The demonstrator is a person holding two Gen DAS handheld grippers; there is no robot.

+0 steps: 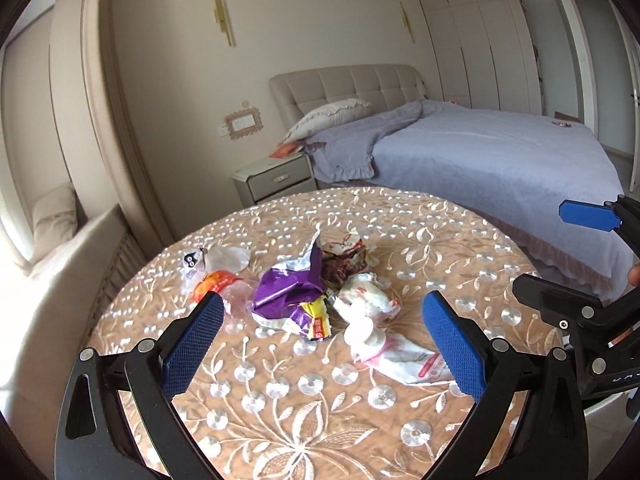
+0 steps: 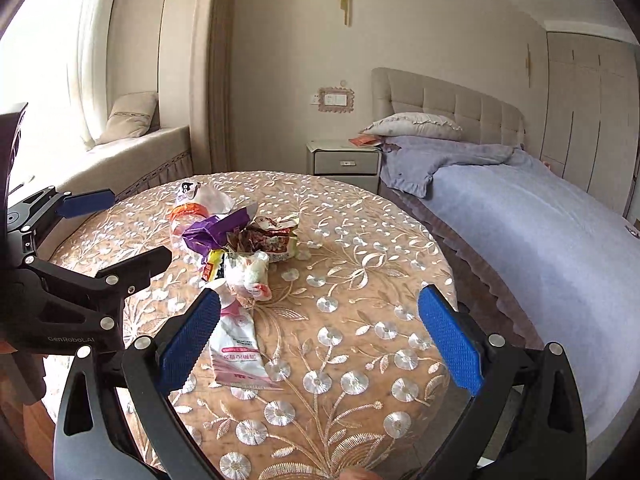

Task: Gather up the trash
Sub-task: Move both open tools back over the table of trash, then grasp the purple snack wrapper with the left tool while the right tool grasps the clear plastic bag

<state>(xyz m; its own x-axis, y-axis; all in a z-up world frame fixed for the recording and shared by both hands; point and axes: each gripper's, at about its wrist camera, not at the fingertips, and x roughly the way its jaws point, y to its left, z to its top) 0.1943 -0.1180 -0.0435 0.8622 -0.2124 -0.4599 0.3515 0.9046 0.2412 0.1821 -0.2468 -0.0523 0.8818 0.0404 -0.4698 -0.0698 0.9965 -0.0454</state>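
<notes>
Two hand-held grippers, left gripper [image 1: 324, 344] and right gripper [image 2: 318, 344], both spread wide and empty above a round embroidered table [image 1: 460, 248]. Trash pile [image 1: 296, 292] of crumpled wrappers mid-table, between the left fingers; bed [image 1: 500, 152] behind.

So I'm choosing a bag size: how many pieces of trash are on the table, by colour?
Purple wrapper: 1
Brown-red snack packet: 1
White crumpled wrappers: 2
White-and-pink pouch: 1
Clear bottle with orange label: 1
Total: 6, though overlap in the pile may hide more.
</notes>
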